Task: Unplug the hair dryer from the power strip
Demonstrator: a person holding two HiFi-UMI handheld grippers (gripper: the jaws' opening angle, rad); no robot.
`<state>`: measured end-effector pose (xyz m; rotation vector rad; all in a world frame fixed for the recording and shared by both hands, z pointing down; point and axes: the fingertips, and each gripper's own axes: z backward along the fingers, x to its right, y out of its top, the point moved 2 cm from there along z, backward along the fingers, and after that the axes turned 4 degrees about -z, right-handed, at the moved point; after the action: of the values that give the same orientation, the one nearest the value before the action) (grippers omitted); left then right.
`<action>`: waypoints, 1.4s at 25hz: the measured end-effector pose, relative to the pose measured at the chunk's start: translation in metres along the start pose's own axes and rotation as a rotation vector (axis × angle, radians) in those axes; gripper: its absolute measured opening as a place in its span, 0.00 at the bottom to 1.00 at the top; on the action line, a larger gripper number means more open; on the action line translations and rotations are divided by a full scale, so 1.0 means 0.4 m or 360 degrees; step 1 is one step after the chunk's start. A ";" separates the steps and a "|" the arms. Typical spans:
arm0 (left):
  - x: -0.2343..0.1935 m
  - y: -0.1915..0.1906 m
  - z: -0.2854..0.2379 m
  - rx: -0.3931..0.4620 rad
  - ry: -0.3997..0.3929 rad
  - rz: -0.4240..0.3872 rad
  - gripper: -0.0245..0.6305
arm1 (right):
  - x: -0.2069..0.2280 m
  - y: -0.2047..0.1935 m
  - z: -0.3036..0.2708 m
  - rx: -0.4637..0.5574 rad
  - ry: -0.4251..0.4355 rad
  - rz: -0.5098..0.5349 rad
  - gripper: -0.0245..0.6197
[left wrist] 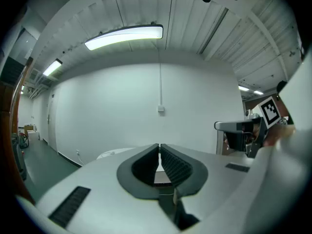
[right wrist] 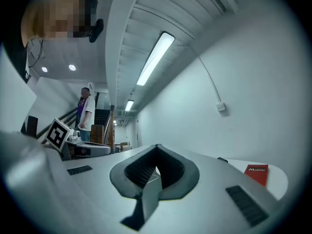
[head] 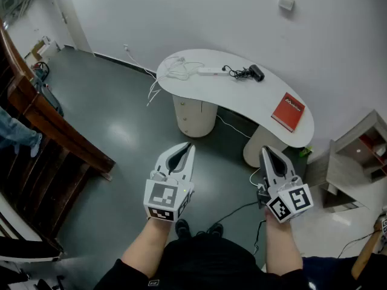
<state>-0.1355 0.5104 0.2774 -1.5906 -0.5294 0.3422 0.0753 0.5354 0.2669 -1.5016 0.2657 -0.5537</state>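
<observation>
Two grippers noted nearest the body, both level and empty: the left gripper (head: 189, 147) at 11 o'clock ahead of the wearer, the right gripper (head: 265, 151) at 1 o'clock, well apart from each other. Left gripper view: its fingers (left wrist: 171, 163) are pressed together, only a hairline seam between the ribbed pads, nothing between them. Right gripper view: its fingers (right wrist: 138, 173) likewise meet at the tips, nothing pinched. Below the grippers, dark shoes (head: 181, 227) stand on the grey floor (head: 121, 119). Beyond, at 12 o'clock, a white kidney-shaped surface (head: 242, 101) rests on two round pedestals (head: 195, 116); neither gripper is near it. A red book (head: 289, 111) lies on the surface's near right end, at 4 o'clock of its middle. Farther back lies the white power strip (head: 210, 71); the black hair dryer (head: 257, 72) lies at its 3 o'clock, near it, with the bunched black cord (head: 239, 73) between the two, reaching the strip's right end. Whether the plug is seated cannot be told at this range. Loose white cables (head: 175, 68) lie at the strip's 9 o'clock. Behind the surface stands a white wall (head: 181, 17) with a small box (head: 286, 3) at 1 o'clock. A wooden railing (head: 48, 125) runs at 10 o'clock.
</observation>
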 end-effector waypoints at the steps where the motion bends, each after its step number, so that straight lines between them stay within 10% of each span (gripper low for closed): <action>1: 0.007 0.001 0.000 0.0000 -0.0001 -0.0002 0.07 | 0.004 0.000 0.007 0.0002 -0.0001 -0.0007 0.09; 21: 0.179 -0.022 -0.047 -0.0088 0.0062 0.0007 0.07 | 0.155 -0.036 0.113 -0.0060 0.0129 -0.0190 0.09; 35: 0.057 -0.047 -0.303 -0.0069 0.0012 0.0041 0.07 | 0.268 -0.060 -0.107 -0.0108 0.0162 -0.0188 0.09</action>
<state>-0.0559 0.4197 0.3097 -1.6413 -0.5137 0.3461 0.1409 0.4452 0.3057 -1.5640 0.2780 -0.7231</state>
